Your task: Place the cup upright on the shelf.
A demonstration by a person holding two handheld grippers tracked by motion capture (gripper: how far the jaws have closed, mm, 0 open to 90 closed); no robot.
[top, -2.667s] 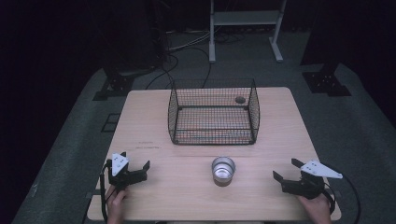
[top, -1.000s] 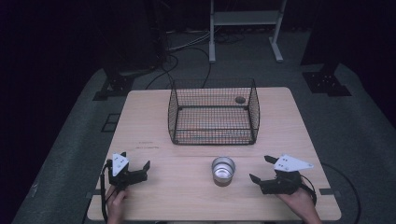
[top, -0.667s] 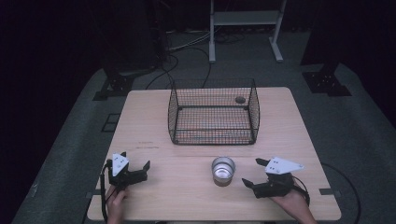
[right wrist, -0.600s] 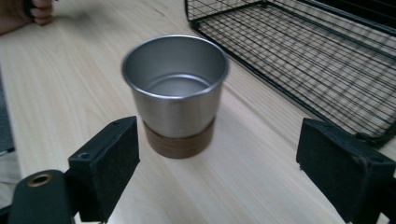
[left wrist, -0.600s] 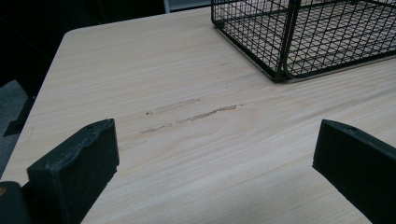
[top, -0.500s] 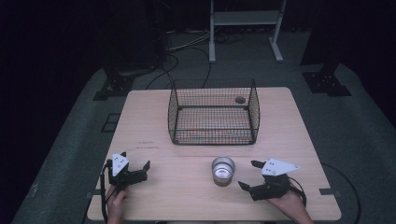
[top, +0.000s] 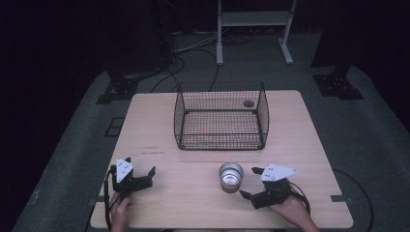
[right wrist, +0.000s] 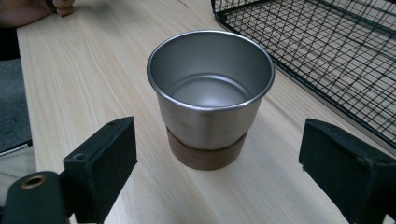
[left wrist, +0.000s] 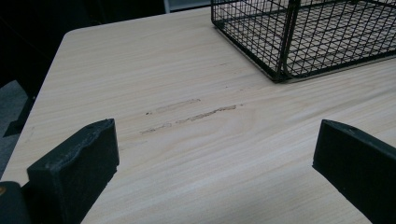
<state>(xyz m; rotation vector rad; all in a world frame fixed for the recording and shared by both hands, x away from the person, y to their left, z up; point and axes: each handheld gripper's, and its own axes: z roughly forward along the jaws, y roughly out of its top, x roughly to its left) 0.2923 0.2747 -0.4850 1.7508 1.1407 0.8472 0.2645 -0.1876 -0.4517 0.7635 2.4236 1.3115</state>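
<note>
A steel cup (top: 231, 176) with a brown base band stands upright and empty near the table's front middle; in the right gripper view the cup (right wrist: 211, 95) sits just ahead of the wide-spread jaws. My right gripper (top: 250, 182) is open, right beside the cup on its right, not touching it. At the table's front left my left gripper (top: 144, 175) rests open over bare wood, its jaws far apart in the left gripper view (left wrist: 212, 175). A black wire basket (top: 221, 118) stands at the table's back middle.
A small dark round thing (top: 248, 103) lies inside the basket's back right corner. Faint scuff marks (left wrist: 189, 114) streak the wood ahead of the left gripper. The wooden table (top: 314, 145) has bare room on both sides of the basket. Cables and stand legs lie on the floor behind.
My right gripper has moved left along the table's front edge, from the right corner to just beside the cup. The left gripper, cup and basket have stayed put.
</note>
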